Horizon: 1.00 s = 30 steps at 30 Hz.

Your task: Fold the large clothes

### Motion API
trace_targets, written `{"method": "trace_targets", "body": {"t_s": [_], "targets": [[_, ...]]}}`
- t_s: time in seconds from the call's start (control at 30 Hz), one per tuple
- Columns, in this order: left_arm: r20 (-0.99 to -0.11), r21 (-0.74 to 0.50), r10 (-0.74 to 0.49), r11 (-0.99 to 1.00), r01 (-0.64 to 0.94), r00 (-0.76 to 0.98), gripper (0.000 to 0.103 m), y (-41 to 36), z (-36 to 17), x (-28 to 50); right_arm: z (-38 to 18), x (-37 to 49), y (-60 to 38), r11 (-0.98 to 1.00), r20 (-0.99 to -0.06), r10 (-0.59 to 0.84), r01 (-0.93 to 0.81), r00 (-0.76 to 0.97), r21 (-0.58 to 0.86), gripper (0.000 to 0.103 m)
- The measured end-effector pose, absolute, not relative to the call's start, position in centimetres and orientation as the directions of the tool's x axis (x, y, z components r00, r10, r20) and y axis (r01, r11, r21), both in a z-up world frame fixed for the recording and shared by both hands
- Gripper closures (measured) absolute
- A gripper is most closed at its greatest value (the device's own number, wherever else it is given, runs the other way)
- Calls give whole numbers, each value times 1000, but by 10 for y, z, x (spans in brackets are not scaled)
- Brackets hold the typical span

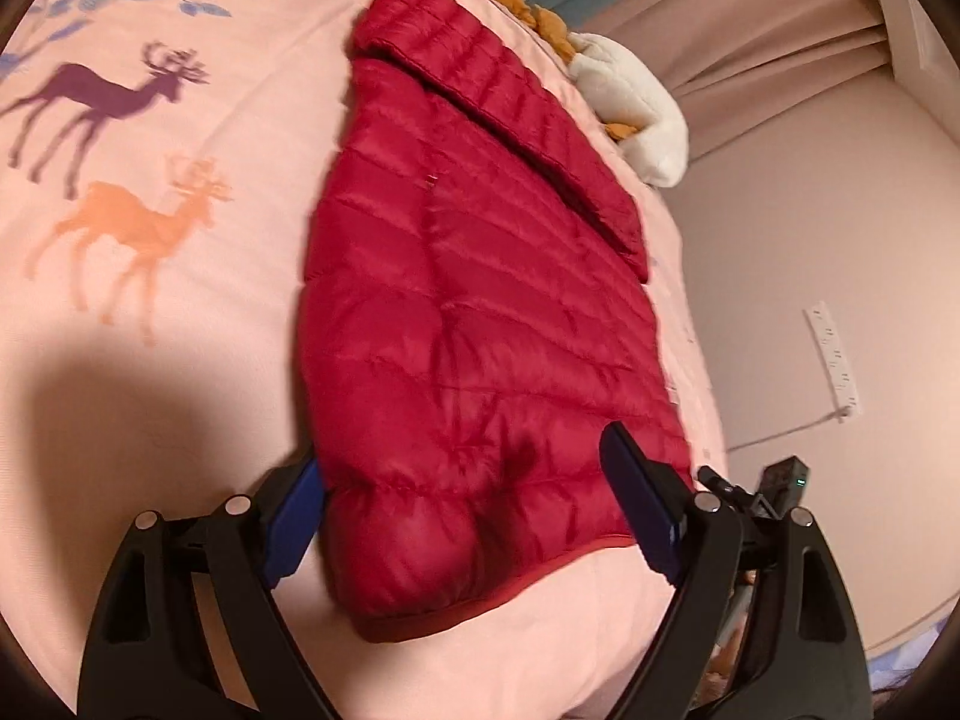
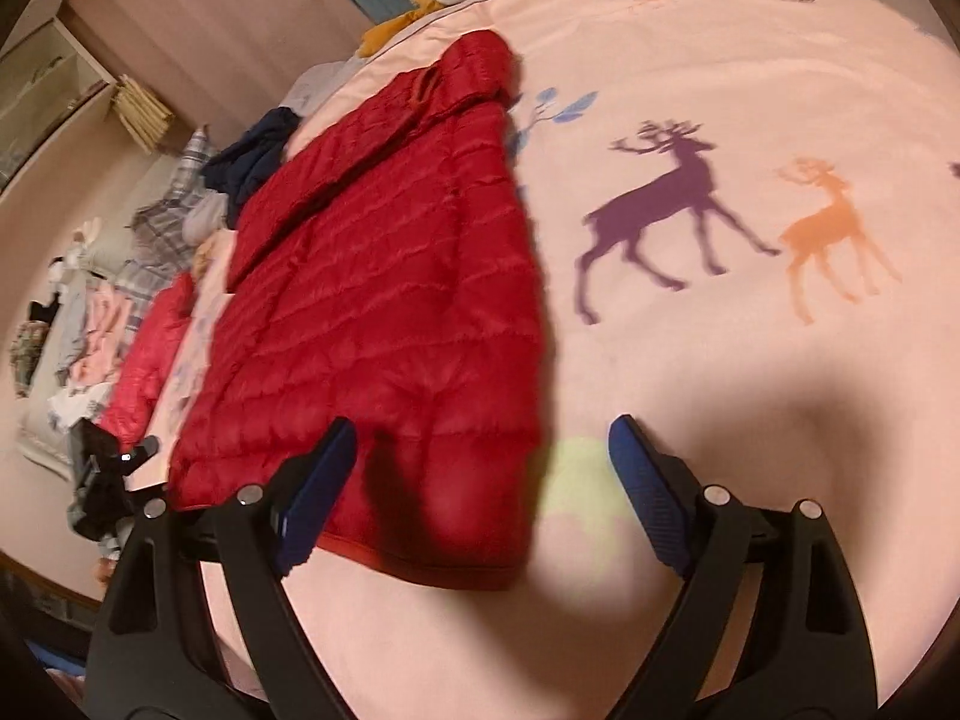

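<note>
A red quilted puffer jacket point(image 1: 474, 300) lies flat on a pink bedsheet point(image 1: 180, 360), folded lengthwise, with a sleeve laid along its right side. It also shows in the right wrist view point(image 2: 384, 312). My left gripper point(image 1: 468, 480) is open and hovers over the jacket's hem, its blue pads point(image 1: 642, 504) spread to either side. My right gripper point(image 2: 480, 474) is open and empty above the hem's right corner. The other gripper's body shows at the left edge of the right wrist view point(image 2: 108, 480).
The sheet bears purple point(image 2: 660, 204) and orange point(image 2: 834, 228) deer prints. A white and orange plush toy point(image 1: 630, 96) lies at the bed's far edge. A pile of other clothes point(image 2: 150, 276) lies left of the jacket. A power strip point(image 1: 834, 360) lies on the floor.
</note>
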<state>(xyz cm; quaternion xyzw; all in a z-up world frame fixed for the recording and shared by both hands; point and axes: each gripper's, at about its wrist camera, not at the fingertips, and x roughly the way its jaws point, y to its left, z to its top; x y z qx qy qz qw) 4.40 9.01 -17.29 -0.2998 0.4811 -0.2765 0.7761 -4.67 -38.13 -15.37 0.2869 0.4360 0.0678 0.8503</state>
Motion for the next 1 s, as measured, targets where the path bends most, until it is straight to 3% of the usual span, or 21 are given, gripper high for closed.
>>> {"method": "trace_targets", "body": {"t_s": [0.13,0.47,0.63,0.77,0.93,1.0], "targets": [[-559,-754,-741,641,144,371,17,82,-174,48,-155,-33,-372,810,-687,403,113,605,575,16],[-509,-794,-786,586,160,351,17,75,-172,37,-159,-33,-365,766,-656,467,100,593,636,42],[-519,-790,-775,596,145,360,23,76,-176,40,-162,-40,-368,747,-640,475,107,604,656,43],[-536,-780,-765,610,136,358,34,72,-178,46,-161,-37,-363,767,-652,450,110,610,632,46],[-574,-750,-734,649,125,363,55,66,-176,47,-161,-38,-360,780,-661,423,123,620,614,59],[-604,-723,-704,681,114,373,68,65,-175,46,-160,-40,-359,783,-661,417,123,624,610,64]]}}
